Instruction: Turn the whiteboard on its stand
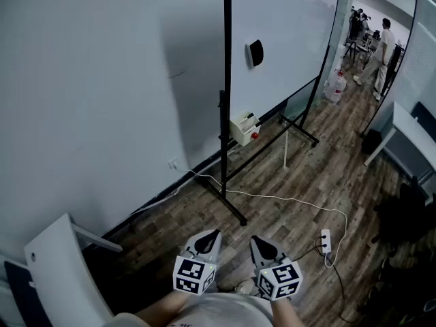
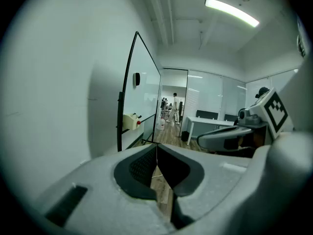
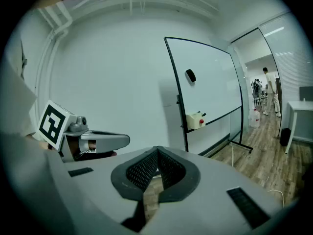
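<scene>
**Wood floor [image 1: 300, 176], grey wall [image 1: 95, 80]: whiteboard [image 1: 286, 33] not gripped**

Whiteboard sits on its stand [image 1: 224, 148] at 12 to 1 o'clock from the grippers, near the wall, well apart from both. Left gripper [image 1: 215, 234] and right gripper [image 1: 254, 239] are side by side at 6 o'clock in the head view. Both have their jaws closed tip to tip with nothing between them. Cable [image 1: 286, 197] runs across the floor to a power strip [image 1: 325, 240] at 3 o'clock.

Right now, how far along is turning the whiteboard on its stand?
Done: nothing visible; the whiteboard stands beside the wall on its stand, untouched. In hand: nothing; left gripper and right gripper are shut, empty, well short of it. Left: approach, take hold of the board, turn it.
</scene>
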Motion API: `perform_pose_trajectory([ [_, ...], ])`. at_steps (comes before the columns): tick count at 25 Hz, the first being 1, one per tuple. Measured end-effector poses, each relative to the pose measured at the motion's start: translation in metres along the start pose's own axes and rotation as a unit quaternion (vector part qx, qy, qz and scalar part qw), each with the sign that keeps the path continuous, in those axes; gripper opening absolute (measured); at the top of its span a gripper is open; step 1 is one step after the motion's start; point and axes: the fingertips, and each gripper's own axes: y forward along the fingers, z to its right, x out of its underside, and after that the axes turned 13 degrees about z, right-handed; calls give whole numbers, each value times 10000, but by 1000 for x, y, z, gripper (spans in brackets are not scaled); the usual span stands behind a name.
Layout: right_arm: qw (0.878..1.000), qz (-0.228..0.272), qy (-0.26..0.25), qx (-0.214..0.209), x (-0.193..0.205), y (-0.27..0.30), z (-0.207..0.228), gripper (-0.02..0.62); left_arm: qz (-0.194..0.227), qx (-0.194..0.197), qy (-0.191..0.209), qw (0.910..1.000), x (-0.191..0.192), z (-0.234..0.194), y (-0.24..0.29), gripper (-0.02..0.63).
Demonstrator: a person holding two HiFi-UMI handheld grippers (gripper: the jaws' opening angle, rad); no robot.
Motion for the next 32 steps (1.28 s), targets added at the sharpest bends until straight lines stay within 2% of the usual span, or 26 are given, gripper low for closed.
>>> perform_pose_trajectory([
  [9,10000,-12,-52,-22,4,-2,-10,5,-44,27,-27,10000,5,-3,-8,12],
  [15,9990,319,169,275,-4,0,-13,6,-6,103,66,9999,1,-11,-17,12],
  [25,9970,344,181,663,4,2,-41,6,220,251,83,9994,-11,-35,-44,12],
  [32,9973,252,255,637,15,11,-51,6,237,262,12,9994,-11,-44,-43,12],
])
